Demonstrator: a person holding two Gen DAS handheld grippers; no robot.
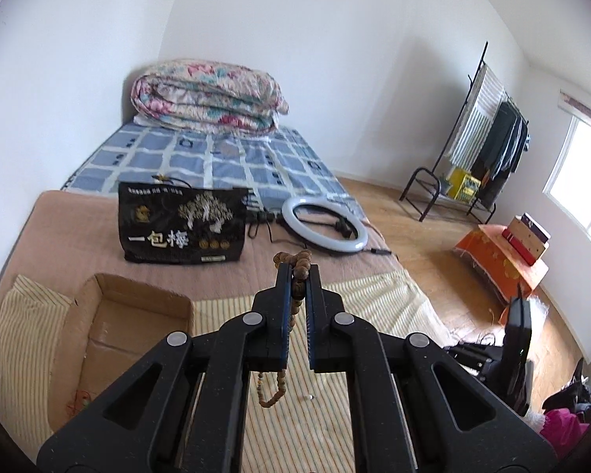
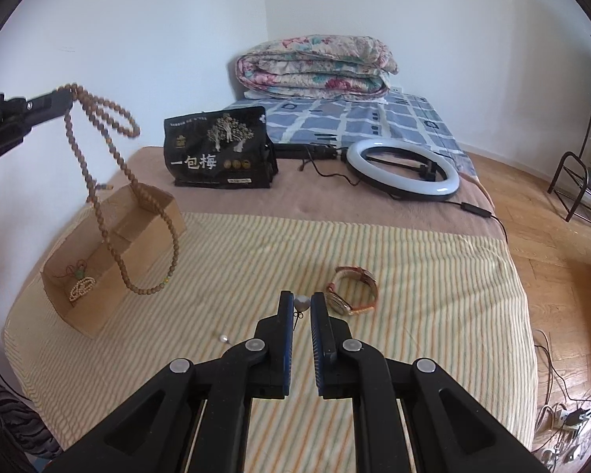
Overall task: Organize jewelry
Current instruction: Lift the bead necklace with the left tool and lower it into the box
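I am holding the left gripper (image 1: pixel 298 270) high over the bed, its fingers pinching a long strand of brown wooden prayer beads (image 2: pixel 116 181); in the right wrist view the strand is hanging in loose loops beside and in front of the open cardboard box (image 2: pixel 98 244), its lowest loop dangling near the box's front wall, though I cannot tell whether it is touching the cloth. Inside the box a small pale bead bracelet (image 2: pixel 82 287) is lying at the near end. I am keeping the right gripper (image 2: pixel 302 302) low over the striped yellow cloth (image 2: pixel 413 276), fingers pressed in on a small silver-grey heart-shaped pendant (image 2: pixel 302 302) caught between the tips. Just right of those tips a wristwatch with a tan strap (image 2: pixel 352 289) is lying on the cloth. A small pearl-headed pin or earring (image 2: pixel 224 339) is resting on the cloth to the left. Farther back a black snack bag (image 2: pixel 220 148) and a ring light (image 2: pixel 402 169) are sitting on the brown blanket (image 2: pixel 236 205).
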